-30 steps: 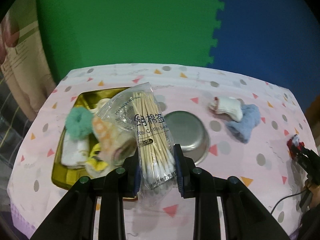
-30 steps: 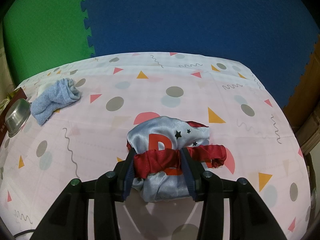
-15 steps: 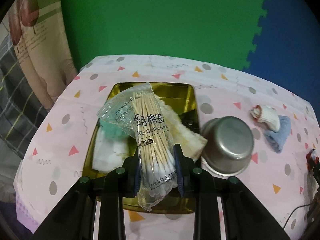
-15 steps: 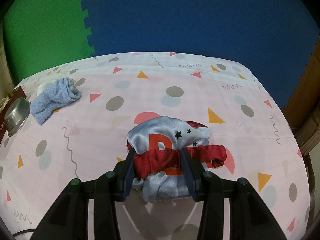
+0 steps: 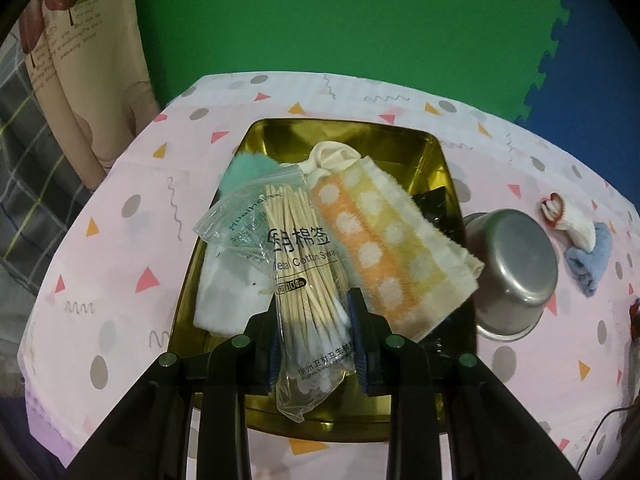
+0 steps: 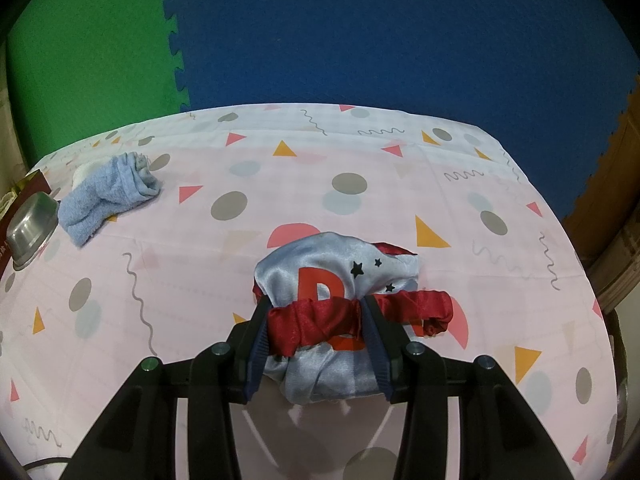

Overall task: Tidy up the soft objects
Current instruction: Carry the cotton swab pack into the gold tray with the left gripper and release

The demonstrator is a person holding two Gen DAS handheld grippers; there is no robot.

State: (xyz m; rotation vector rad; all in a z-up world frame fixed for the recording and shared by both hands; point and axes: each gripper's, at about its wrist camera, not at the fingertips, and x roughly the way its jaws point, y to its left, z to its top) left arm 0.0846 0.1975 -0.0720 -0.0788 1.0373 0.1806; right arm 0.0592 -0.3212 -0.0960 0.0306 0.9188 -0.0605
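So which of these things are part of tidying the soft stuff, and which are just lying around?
Part of the job: cotton swab bag, gold tray, dotted towel, satin pouch, blue cloth, white sock.
Lying about: steel bowl.

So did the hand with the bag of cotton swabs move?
Yes. The left gripper carried the bag of cotton swabs left, from beside the metal bowl to over the gold tray.

Setting reads as a home room arranged for recording, not a lab or workshop. Evidence: a table under a pink cloth printed with triangles, dots and squiggles; green and blue interlocking foam play mats standing upright behind it; a beige curtain with printed text at the left edge. Household items lie about: a gold rectangular metal tray, a small steel bowl, a rolled light-blue towel.
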